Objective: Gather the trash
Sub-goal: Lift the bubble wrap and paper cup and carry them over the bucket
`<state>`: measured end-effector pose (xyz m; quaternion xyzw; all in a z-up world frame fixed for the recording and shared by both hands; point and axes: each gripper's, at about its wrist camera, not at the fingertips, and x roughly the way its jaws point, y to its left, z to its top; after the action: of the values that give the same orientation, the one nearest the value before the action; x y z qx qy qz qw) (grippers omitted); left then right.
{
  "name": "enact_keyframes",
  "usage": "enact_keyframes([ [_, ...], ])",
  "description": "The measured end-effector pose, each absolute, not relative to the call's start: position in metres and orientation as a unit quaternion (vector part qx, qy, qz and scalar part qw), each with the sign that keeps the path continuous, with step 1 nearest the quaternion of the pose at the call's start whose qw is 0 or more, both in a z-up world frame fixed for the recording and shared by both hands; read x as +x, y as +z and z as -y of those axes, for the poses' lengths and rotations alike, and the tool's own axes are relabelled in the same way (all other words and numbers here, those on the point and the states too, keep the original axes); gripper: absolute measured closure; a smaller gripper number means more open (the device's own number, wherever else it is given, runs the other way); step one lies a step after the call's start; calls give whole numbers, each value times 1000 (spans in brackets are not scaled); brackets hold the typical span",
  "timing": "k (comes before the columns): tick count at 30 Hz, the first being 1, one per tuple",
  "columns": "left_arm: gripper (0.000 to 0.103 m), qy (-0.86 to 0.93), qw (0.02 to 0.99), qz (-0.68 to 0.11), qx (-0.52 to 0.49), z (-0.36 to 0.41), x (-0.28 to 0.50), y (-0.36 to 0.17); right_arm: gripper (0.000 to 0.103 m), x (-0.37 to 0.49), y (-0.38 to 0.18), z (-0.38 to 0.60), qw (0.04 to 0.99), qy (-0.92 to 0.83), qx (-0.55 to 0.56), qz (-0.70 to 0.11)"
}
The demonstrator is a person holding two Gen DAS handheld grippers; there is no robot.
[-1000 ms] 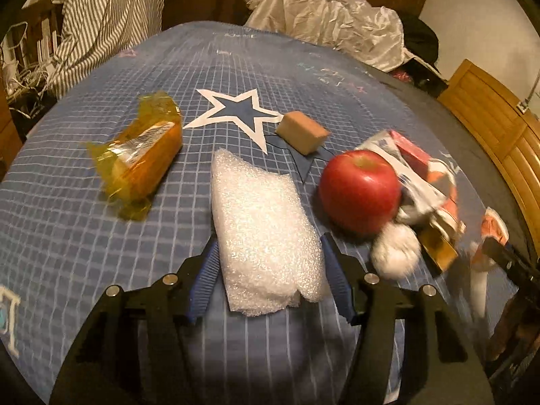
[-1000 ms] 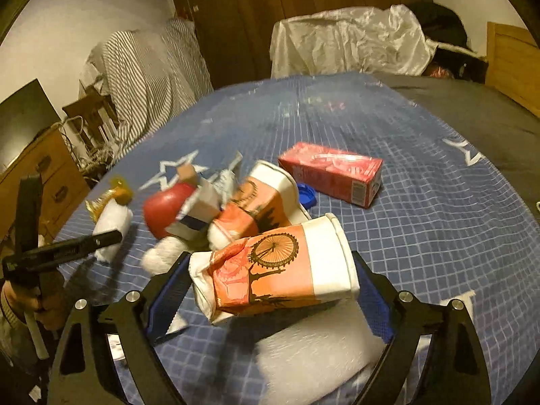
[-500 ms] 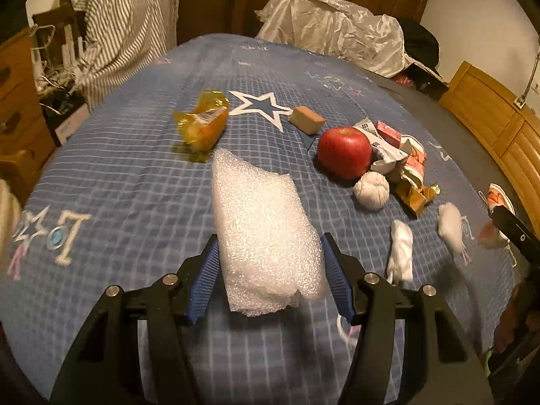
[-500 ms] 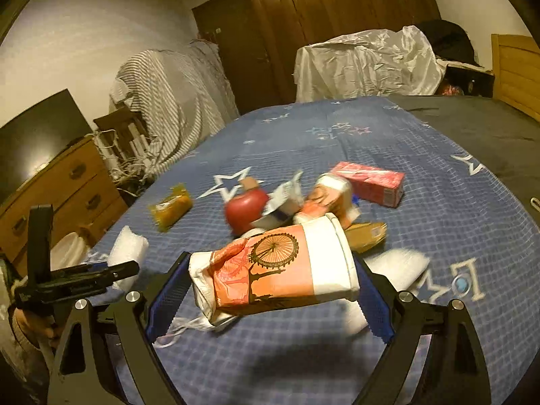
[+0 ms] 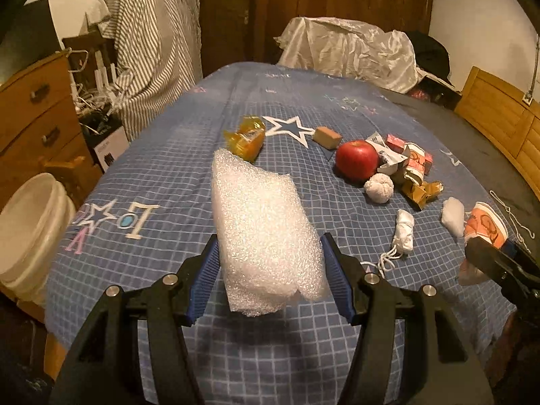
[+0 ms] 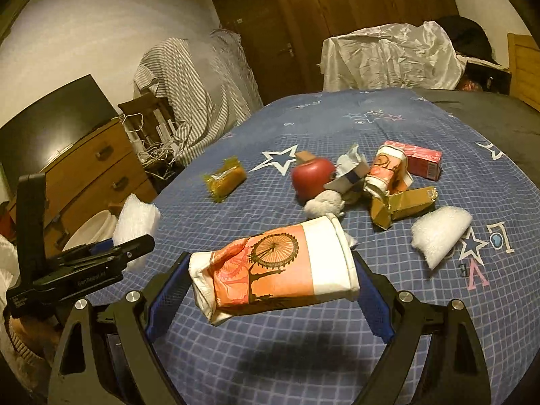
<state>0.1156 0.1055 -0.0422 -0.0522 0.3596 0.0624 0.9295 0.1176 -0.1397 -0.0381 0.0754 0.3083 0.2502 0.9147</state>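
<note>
We hold the bubble wrap (image 5: 266,236) in our left gripper (image 5: 270,280) and the squashed cup (image 6: 273,270) in our right gripper (image 6: 270,297), jaws shut tight, above the bed's (image 5: 189,155) near edge, and next they should go in the white bucket (image 5: 27,229) by its left edge.

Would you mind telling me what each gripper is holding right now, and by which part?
The left gripper clamps a bubble-wrap piece across its near end. The right gripper grips a crushed paper cup lengthwise, base and rim.

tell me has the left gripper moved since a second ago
Yes. The left gripper, shut on the bubble wrap, pulled back and up from the apple.
</note>
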Motion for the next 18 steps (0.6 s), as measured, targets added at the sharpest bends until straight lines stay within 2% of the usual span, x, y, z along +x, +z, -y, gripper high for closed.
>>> enact_keyframes([
  [18, 46, 132, 939, -311, -66, -160, 82, -15, 13, 111, 22, 55, 917, 294, 6, -268],
])
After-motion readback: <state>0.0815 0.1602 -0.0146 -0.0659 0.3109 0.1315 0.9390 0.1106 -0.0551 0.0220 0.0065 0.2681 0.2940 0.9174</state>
